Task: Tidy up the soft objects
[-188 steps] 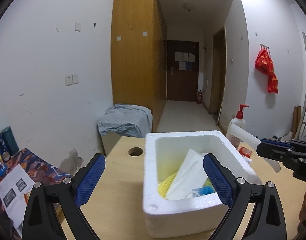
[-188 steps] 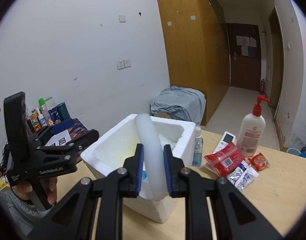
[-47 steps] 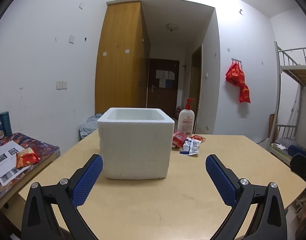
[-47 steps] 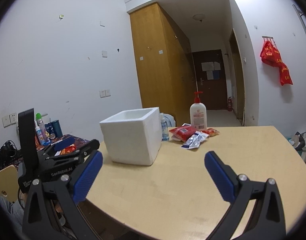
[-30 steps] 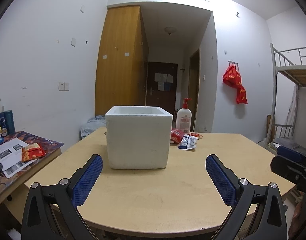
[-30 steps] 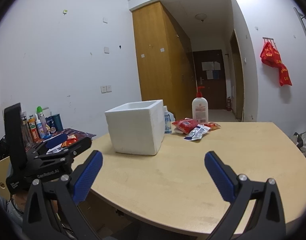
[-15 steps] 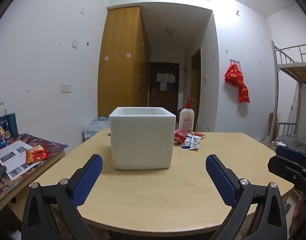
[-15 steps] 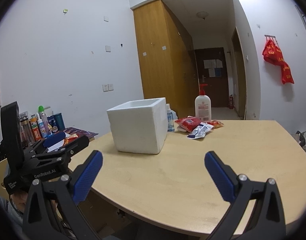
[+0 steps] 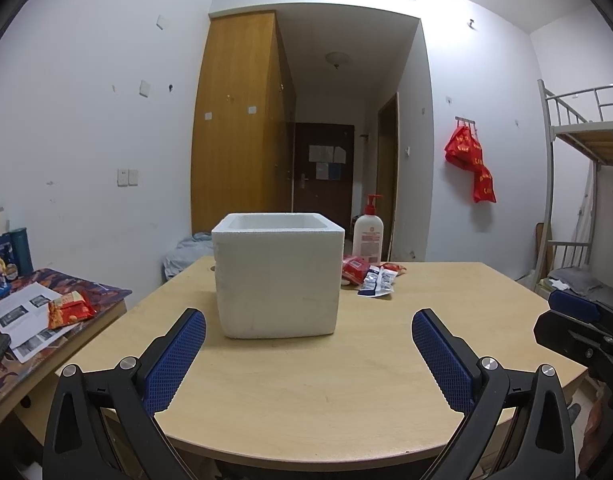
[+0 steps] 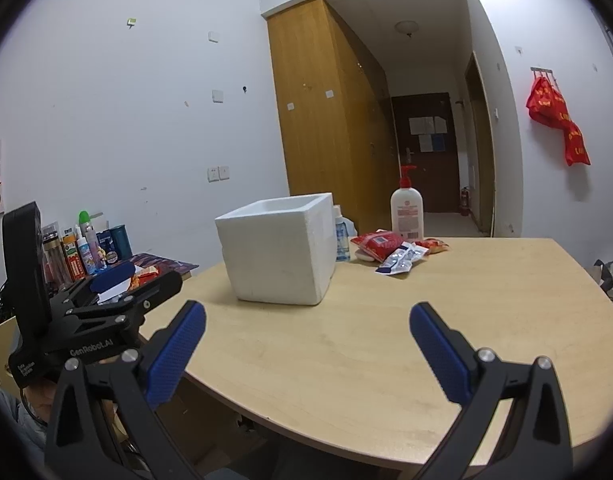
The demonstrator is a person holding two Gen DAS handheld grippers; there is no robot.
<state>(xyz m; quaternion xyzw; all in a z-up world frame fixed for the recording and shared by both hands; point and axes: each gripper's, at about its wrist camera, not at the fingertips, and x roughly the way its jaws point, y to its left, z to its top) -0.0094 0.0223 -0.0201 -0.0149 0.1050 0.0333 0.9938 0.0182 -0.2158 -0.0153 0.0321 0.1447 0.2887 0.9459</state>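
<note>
1. Left gripper and right gripper: spread wide, empty, back from table.
2. White foam box: upright mid-table; likely light, crumbly. Best taken gently by opposite walls.

one foam box, one pump bottle

Foam box contents hidden

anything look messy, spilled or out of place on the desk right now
Nothing is spilled or damaged. The white foam box stands upright and square on the round-edged wooden table. The only untidy spot is the loose heap of red and silver snack packets behind it, beside the upright white pump bottle.
</note>
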